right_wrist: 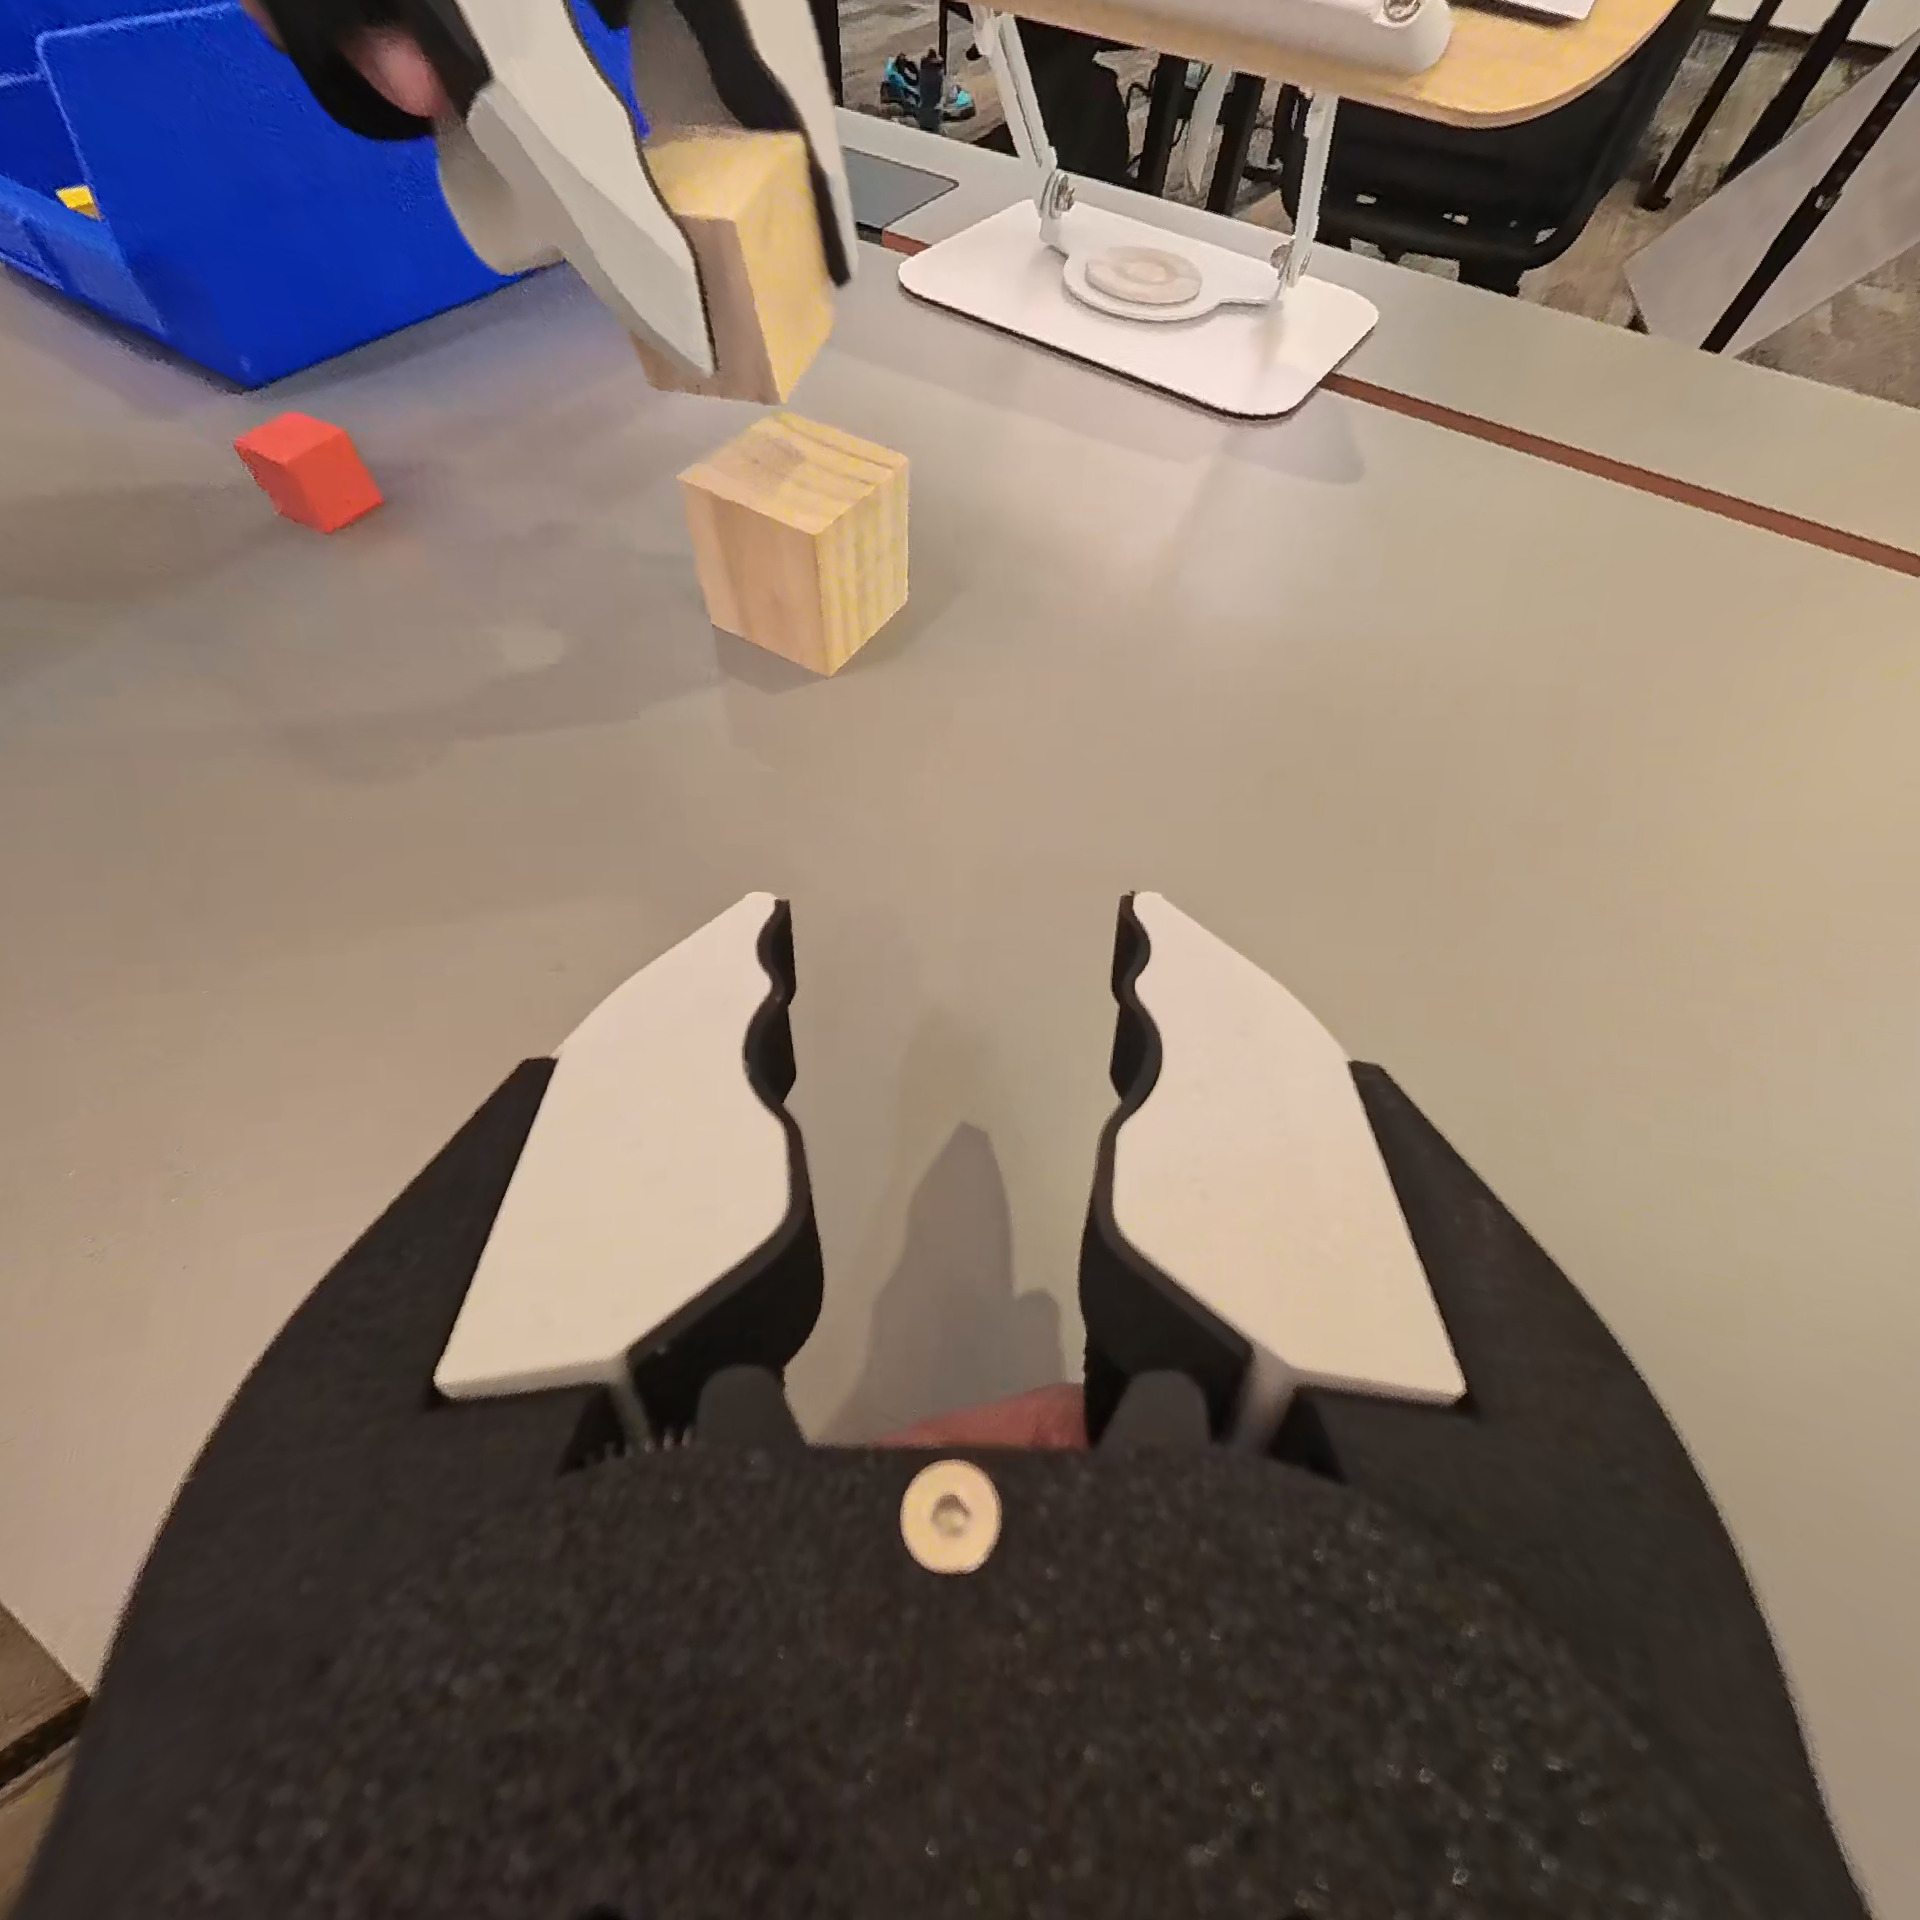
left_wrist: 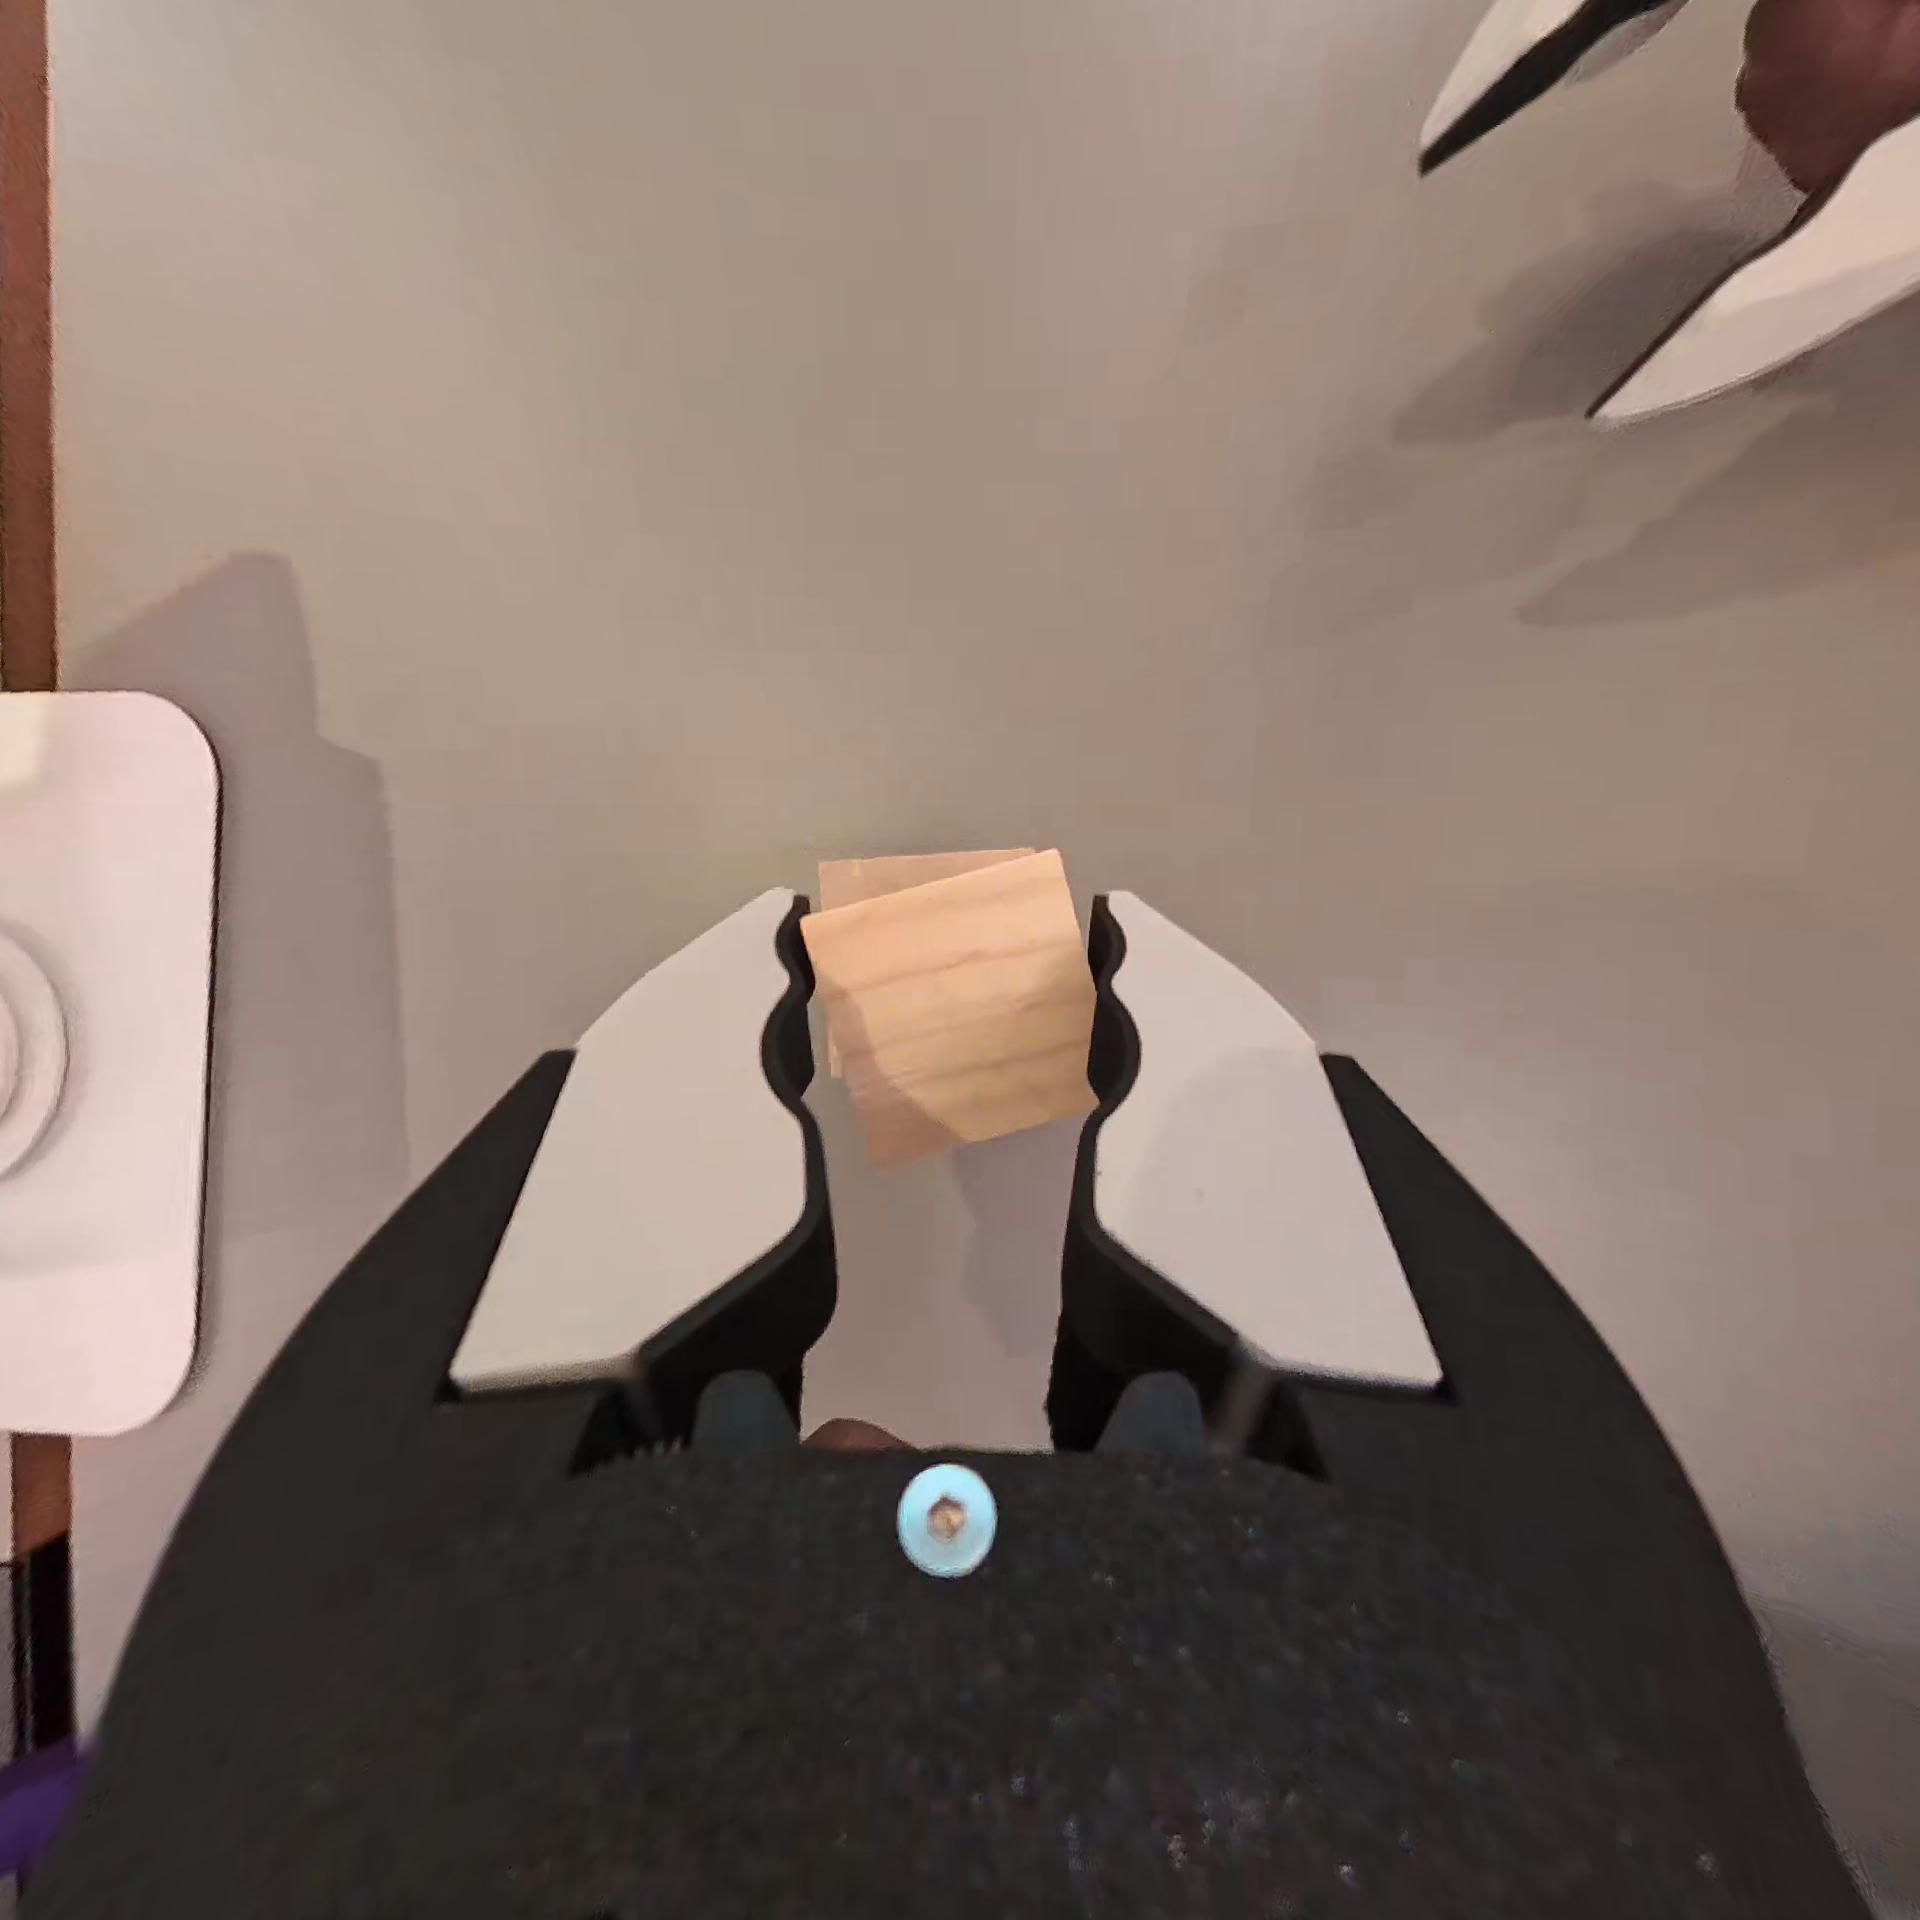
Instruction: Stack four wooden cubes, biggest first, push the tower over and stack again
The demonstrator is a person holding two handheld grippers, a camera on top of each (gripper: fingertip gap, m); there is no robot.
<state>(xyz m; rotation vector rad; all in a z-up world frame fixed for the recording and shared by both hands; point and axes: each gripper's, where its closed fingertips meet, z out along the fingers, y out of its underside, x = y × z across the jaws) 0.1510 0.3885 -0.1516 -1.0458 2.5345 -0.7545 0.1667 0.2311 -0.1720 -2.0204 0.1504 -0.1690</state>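
My left gripper points straight down and is shut on a light wooden cube, held tilted in the air. A sliver of a second wooden cube peeks out beneath it. In the right wrist view the left gripper holds its cube just above a larger wooden cube standing on the grey table; the two cubes are apart. My right gripper is open and empty, low over the table well short of the cubes. Its white fingers show at the top right of the left wrist view.
A small red cube lies left of the larger wooden cube. A blue bin stands at the back left. A white stand base sits at the back near the table's brown edge strip; it also shows in the left wrist view.
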